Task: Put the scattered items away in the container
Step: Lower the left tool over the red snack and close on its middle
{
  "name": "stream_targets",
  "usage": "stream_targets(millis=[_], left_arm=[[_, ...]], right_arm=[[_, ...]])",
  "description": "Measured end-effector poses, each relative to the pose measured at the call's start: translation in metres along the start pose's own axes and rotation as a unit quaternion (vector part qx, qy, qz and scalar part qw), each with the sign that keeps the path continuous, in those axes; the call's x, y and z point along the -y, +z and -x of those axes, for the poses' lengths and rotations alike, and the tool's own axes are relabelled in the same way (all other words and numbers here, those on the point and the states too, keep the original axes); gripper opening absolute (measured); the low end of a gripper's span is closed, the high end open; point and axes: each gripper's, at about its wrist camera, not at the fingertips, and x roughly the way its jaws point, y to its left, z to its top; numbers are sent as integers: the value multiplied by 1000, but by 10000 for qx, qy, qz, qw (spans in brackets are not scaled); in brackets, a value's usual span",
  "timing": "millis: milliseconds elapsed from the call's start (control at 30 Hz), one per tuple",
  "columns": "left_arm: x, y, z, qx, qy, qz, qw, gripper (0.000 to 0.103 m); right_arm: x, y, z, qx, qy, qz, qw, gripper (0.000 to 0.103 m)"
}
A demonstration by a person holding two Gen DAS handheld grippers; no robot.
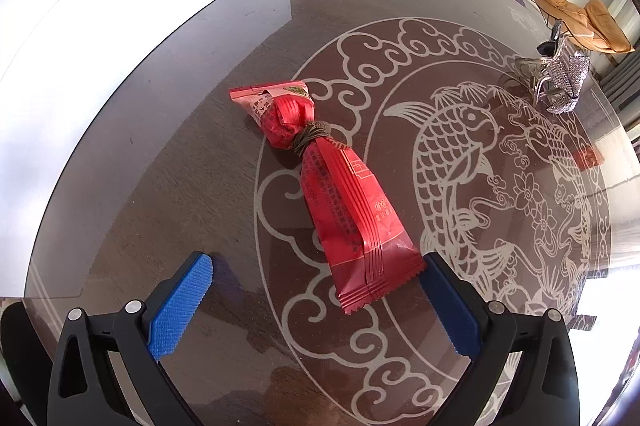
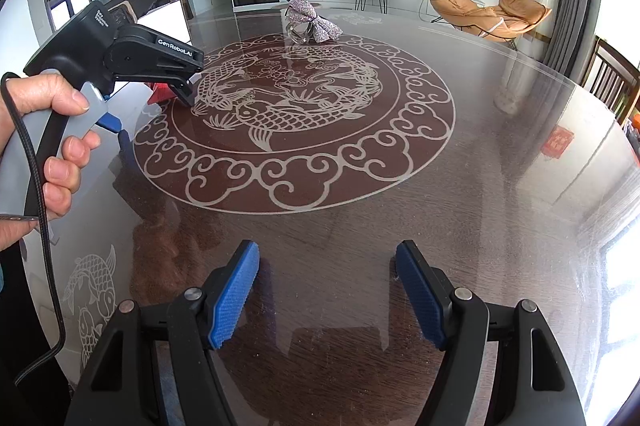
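The red packet (image 1: 332,182) lies lengthwise ahead of the open left gripper (image 1: 316,290), near end between its fingers; the right gripper (image 2: 328,294), open and empty, is farther.

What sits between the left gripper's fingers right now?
In the left wrist view, the near end of the red snack packet lies between the open left gripper fingers, on the table.
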Motion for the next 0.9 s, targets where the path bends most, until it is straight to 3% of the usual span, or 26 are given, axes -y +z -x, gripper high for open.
stream_targets(millis=[333, 733, 900], left_arm=[[-21, 1, -1, 331, -193, -589, 9975, 103], [-48, 14, -8, 285, -224, -710, 9968, 103], [-40, 41, -11, 276, -196, -657, 9973, 103]], right_arm=[[1, -1, 1, -10, -38, 32, 10000, 73], [1, -1, 1, -21, -73, 60, 10000, 73], [1, -1, 1, -30, -100, 84, 9999, 73]])
